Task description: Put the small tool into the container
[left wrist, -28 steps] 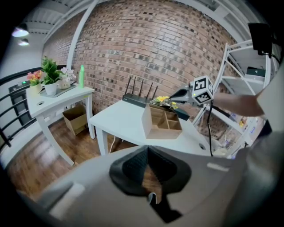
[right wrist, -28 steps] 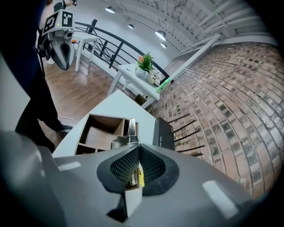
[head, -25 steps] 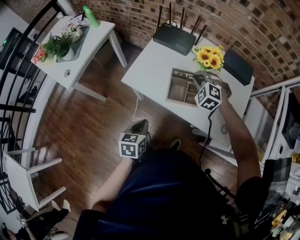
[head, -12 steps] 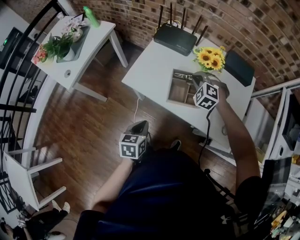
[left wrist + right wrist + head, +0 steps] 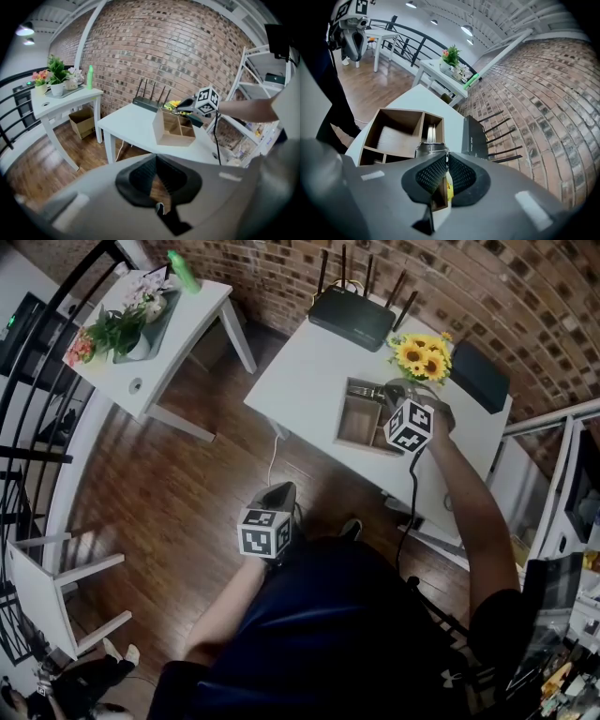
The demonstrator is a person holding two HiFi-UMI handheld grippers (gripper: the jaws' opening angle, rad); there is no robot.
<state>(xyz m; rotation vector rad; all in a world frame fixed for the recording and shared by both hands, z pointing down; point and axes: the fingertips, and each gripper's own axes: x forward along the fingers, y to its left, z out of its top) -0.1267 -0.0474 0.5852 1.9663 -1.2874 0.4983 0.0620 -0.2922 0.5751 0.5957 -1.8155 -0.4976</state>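
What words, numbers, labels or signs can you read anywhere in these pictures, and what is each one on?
No word or number can be read in any view.
Marker cube on the left gripper: black-and-white square patterns, no letters.
Marker cube on the right gripper: the same, patterns only.
Router: faint print on its side, too blurred to read.

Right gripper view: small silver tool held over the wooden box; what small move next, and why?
Probably ease the right gripper down: its jaws are shut on the small silver-and-yellow tool, whose tip hangs over the narrow compartment of the divided wooden box, not yet inside.
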